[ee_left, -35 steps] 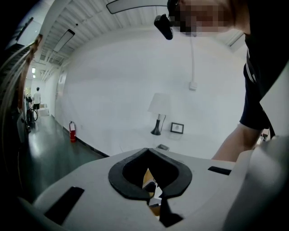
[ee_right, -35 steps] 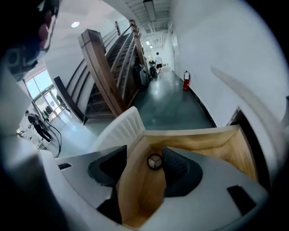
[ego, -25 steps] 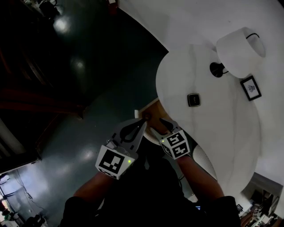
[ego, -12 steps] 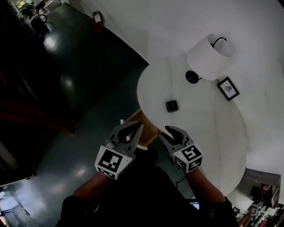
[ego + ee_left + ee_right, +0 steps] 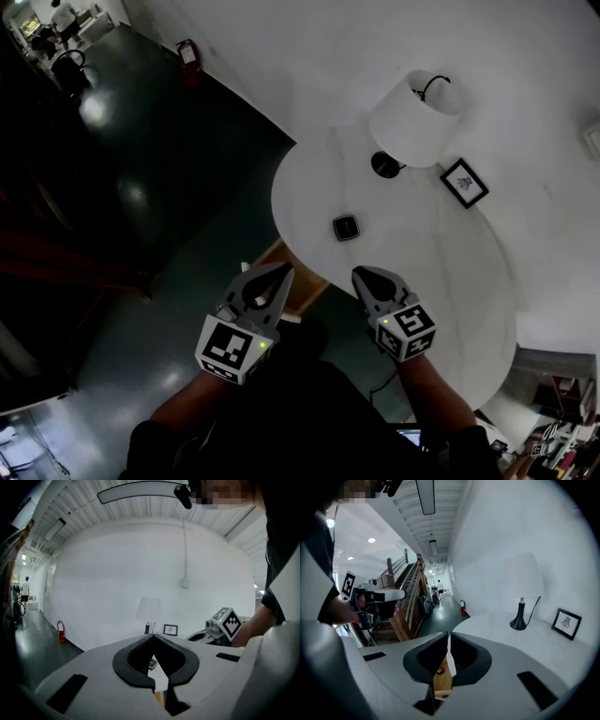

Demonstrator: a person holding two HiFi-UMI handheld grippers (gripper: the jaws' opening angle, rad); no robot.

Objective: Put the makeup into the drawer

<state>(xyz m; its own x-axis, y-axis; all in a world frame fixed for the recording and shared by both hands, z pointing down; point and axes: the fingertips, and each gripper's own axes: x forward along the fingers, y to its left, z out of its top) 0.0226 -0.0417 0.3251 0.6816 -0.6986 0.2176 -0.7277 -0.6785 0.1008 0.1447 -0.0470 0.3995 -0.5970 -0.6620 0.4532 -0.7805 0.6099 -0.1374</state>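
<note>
The left gripper (image 5: 283, 270) is holding its jaws together and the right gripper (image 5: 362, 274) is just closing on nothing, so it is needing reopening before reaching the far compact (image 5: 345, 227)

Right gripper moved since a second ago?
Yes. The right gripper was at the wooden drawer front; now it sits clear of it, to its right, by the table edge, jaws shut.

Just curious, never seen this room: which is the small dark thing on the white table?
Start at the rounded white table by the wall. The lamp and the framed picture stand at its wall side; the small dark square lies flat alone nearer the middle.
</note>
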